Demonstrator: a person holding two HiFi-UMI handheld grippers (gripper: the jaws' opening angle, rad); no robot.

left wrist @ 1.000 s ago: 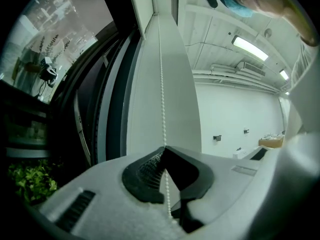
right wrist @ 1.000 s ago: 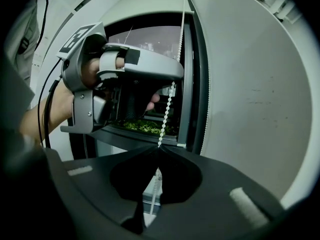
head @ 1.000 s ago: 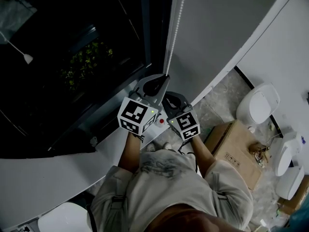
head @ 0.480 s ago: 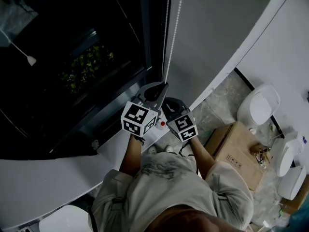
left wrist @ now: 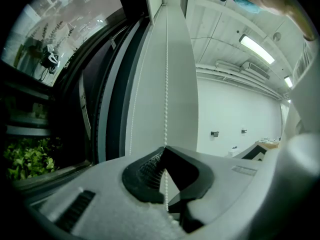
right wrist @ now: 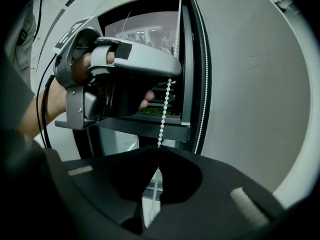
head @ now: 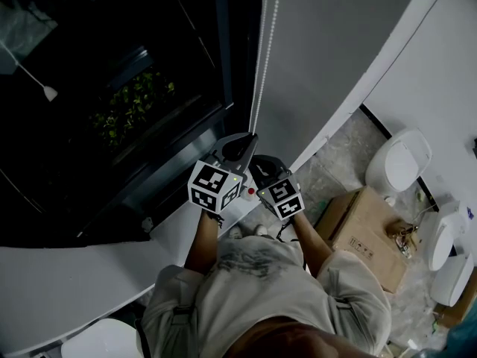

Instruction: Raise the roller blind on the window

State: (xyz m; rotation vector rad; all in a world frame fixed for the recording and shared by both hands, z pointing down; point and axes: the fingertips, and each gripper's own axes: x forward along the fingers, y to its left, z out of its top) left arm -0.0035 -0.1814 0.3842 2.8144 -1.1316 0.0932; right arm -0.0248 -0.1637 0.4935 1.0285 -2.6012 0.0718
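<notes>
In the head view both grippers sit a little lower and closer to the person's chest than a second ago, having slid down along the bead chain, which hangs in front of the dark window beside the grey roller blind. The left gripper points up and away with its jaws at the chain. The right gripper is just below and beside it, the marker cubes nearly side by side, both forearms raised from the torso. A cardboard box lies on the floor to the right. In the left gripper view, the left gripper has its jaws pressed together on the bead chain, which rises straight up along the edge of the roller blind; green plants show through the glass at left. In the right gripper view, the right gripper is likewise clamped on the bead chain, which comes down from the left gripper just above, held in a hand whose fingers wrap the handle. The chain's second strand runs beside the roller blind.
</notes>
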